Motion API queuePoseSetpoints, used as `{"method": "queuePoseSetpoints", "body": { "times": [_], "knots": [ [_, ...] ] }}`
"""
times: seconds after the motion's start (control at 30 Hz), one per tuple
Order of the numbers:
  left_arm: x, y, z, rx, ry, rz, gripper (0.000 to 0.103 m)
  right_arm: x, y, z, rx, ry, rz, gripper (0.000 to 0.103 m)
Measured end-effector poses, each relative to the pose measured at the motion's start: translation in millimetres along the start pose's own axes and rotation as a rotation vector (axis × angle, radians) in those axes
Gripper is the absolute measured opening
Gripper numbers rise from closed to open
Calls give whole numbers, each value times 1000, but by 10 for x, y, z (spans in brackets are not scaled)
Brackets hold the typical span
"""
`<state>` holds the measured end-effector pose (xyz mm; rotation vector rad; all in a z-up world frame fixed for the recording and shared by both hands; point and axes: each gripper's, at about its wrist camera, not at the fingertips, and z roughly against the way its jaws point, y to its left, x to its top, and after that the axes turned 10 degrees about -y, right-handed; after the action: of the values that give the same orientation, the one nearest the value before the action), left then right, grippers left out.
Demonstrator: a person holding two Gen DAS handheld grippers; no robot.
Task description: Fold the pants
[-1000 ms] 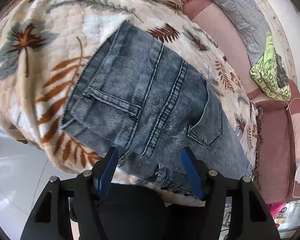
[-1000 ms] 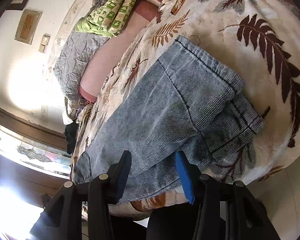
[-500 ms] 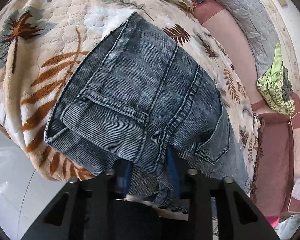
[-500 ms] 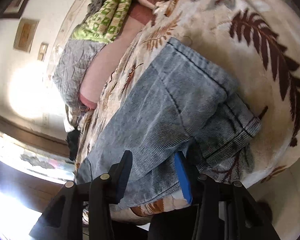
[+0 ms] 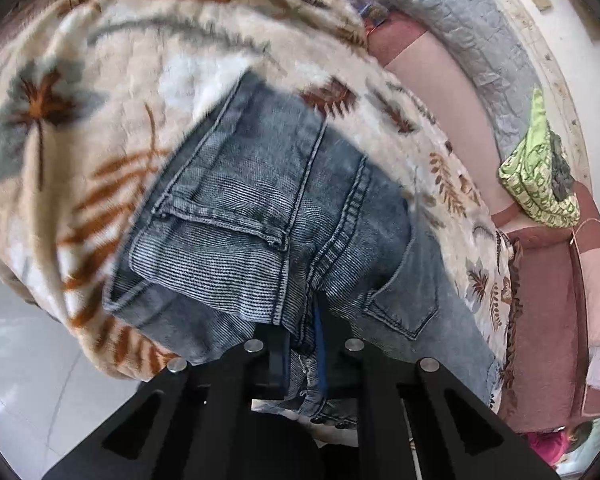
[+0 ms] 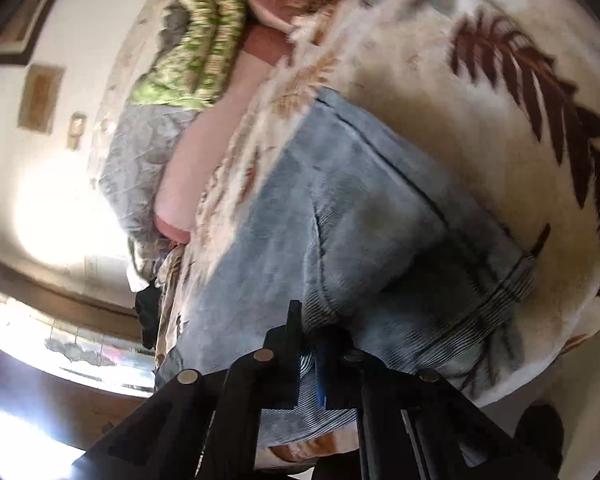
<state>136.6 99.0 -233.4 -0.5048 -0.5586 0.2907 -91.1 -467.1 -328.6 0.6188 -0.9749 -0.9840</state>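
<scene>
Blue washed denim pants (image 5: pixel 268 216) lie folded on a cream leaf-print blanket (image 5: pixel 100 92) over a bed. In the left wrist view the waistband and a back pocket face me. My left gripper (image 5: pixel 302 344) is shut on the near edge of the pants, with denim bunched between the blue pads. In the right wrist view the pants (image 6: pixel 372 232) fill the middle, blurred. My right gripper (image 6: pixel 310 344) is shut on their near edge, with fabric pinched between the fingers.
A green patterned bundle (image 5: pixel 540 176) and a grey quilt (image 5: pixel 468 40) lie by the pink headboard side. The blanket (image 6: pixel 480 92) hangs over the bed edge above a pale tiled floor (image 5: pixel 28 360). A bright window (image 6: pixel 60 340) shows at the lower left.
Both grippers moved in onto the near edge of the pants and closed on the denim. A second ago both were open in front of it.
</scene>
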Motion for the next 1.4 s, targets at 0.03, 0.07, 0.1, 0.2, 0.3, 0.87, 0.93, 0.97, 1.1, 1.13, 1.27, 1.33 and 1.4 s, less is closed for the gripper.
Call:
{"method": "queuePoseSetpoints", "body": {
  "times": [0.03,0.07,0.1,0.2,0.3,0.87,0.93,0.97,1.1,1.13,1.27,1.33,1.4],
  "knots": [
    [13,-5,66,-4,-13,-9,10,-5,58,43,9,-5,17,5],
    [21,-6,172,-12,-31,-26,10,-10,153,118,28,-11,38,5],
    [19,-5,235,-13,-43,-43,10,-19,203,170,40,-13,49,5],
    [-49,23,253,48,-38,-123,10,-70,346,334,39,-22,119,5],
    [-187,214,-16,113,59,-120,10,-157,273,239,-14,33,158,5],
    [-249,-323,610,201,-75,-391,33,282,570,552,-277,26,492,22],
    [-289,-479,613,179,-103,-437,33,396,633,373,-287,-2,546,22],
    [-312,-568,571,175,-107,-455,33,429,657,256,-313,-14,581,22],
    [-455,-801,344,159,-60,-490,33,600,615,-171,-382,-10,648,22],
    [-486,-833,291,157,-47,-494,33,640,589,-264,-390,1,642,23],
    [-593,-963,151,151,-30,-525,33,705,519,-584,-417,60,658,32],
    [-610,-986,108,158,-25,-531,33,698,550,-627,-396,65,694,19],
    [-607,-1008,32,172,-20,-535,33,711,615,-684,-428,79,745,13]
  ]
}}
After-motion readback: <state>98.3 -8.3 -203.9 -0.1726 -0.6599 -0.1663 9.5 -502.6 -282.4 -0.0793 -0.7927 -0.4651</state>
